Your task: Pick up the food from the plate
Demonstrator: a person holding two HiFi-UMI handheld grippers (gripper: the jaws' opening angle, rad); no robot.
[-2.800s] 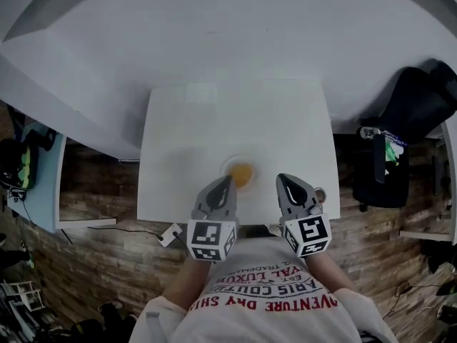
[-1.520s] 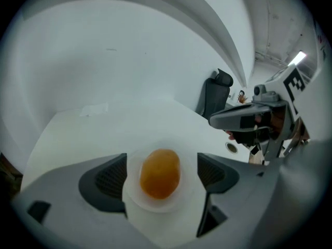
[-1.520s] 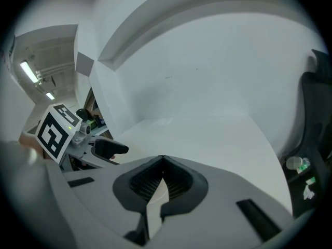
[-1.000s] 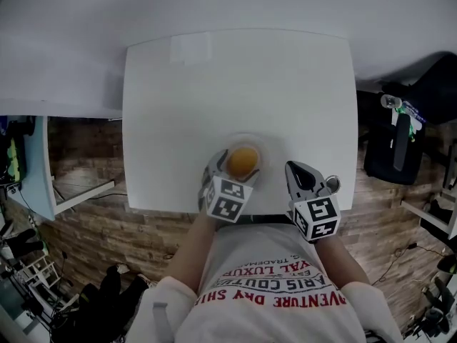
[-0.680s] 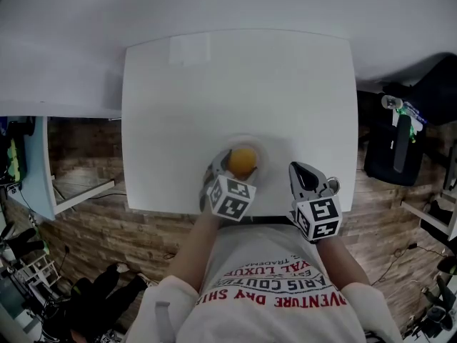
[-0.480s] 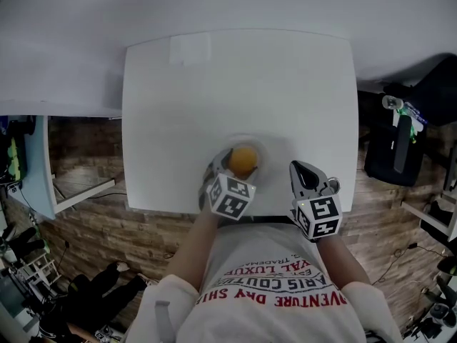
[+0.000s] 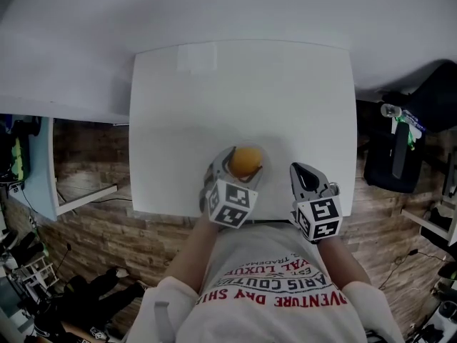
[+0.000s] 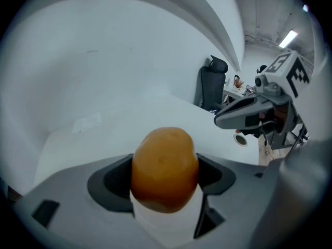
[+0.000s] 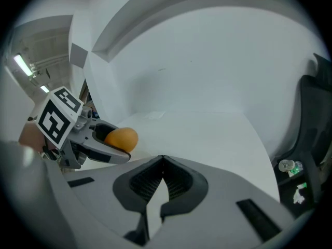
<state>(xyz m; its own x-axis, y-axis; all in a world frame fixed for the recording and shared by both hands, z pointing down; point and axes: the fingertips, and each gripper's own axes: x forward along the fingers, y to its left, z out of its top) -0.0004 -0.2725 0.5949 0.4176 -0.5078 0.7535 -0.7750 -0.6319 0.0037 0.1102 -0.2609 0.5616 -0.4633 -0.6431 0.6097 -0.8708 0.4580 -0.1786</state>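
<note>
Food point(image 8: 164, 169): orange, rounded, wedged between left gripper point(image 7: 238, 168) fingers point(image 8: 111, 179), pads pressing both flanks, jaws wide. Position: 6 o'clock part of white table point(image 7: 214, 98). Right gripper point(image 7: 300, 170) at 4 o'clock of food, jaws closed together, empty.

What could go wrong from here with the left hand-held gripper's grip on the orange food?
1. The left hand-held gripper pinches the round, smooth orange food only at its two sides, with much of it outside the pads. It could slip out and roll across the white table.
2. The right hand-held gripper sits shut, off to the side near the table's near edge, so nothing is placed to catch a drop.
</note>
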